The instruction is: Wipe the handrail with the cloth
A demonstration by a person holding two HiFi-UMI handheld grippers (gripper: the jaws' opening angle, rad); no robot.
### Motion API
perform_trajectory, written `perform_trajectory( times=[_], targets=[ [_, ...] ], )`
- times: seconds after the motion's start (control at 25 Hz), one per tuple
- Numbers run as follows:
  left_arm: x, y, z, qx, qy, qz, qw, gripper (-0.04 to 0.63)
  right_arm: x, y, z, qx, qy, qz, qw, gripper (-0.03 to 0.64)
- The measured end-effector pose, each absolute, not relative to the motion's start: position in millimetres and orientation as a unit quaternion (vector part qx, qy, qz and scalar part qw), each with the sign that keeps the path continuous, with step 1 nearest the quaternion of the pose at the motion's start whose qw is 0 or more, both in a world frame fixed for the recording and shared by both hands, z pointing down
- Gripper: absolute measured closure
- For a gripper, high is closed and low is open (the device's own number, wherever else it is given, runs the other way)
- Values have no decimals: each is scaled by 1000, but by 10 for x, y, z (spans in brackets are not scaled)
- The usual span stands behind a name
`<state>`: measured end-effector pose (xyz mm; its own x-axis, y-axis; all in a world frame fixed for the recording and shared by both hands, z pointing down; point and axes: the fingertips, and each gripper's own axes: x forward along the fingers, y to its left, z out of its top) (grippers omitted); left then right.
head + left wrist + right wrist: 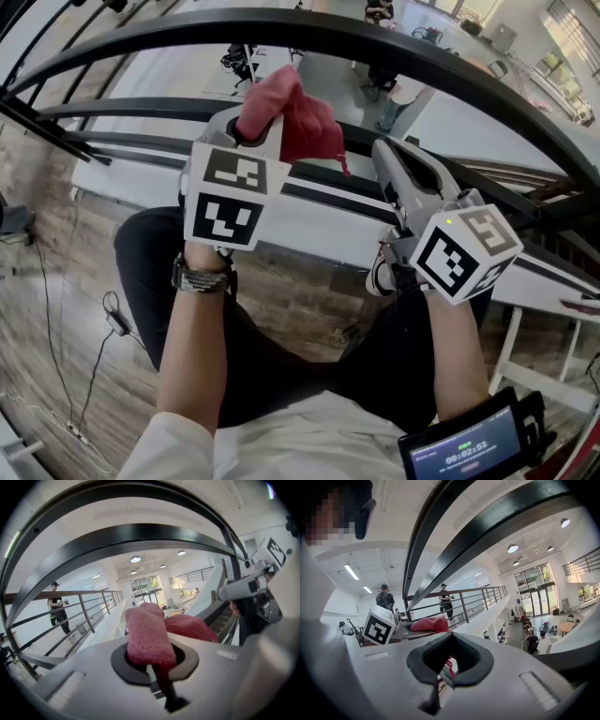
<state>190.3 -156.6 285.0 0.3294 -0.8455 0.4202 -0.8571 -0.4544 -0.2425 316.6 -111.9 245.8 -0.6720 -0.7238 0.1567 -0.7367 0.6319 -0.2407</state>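
A pinkish-red cloth is bunched in my left gripper, which is shut on it and points up at the railing. The dark curved handrail arcs just above the cloth, with a gap between them. In the left gripper view the cloth sticks up out of the closed jaws and the handrail bends overhead. My right gripper is held to the right of the cloth, shut and holding nothing. In the right gripper view the handrail crosses above and the cloth shows to the left.
Lower dark rails run under the handrail, with an open atrium floor far below. Two people stand on a walkway by a grey balustrade. A wrist-mounted screen sits at lower right. Cables lie on the wooden floor.
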Motion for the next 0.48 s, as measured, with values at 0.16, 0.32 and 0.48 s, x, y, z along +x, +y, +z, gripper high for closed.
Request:
perform_trajectory(
  times=[0.16,0.32,0.48],
  targets=[
    [1911,-1563,2849,809,-527,259,-6,569,3187,-1122,2478,408,-901,143,27,615],
    [1918,-1568,2851,806,-529,265,-15,569,3238,-1132,2476,412,-899,143,26,614],
    [1939,-1571,2851,805,-528,268,-15,569,3307,-1133,2475,418,-897,143,27,615]
  ],
)
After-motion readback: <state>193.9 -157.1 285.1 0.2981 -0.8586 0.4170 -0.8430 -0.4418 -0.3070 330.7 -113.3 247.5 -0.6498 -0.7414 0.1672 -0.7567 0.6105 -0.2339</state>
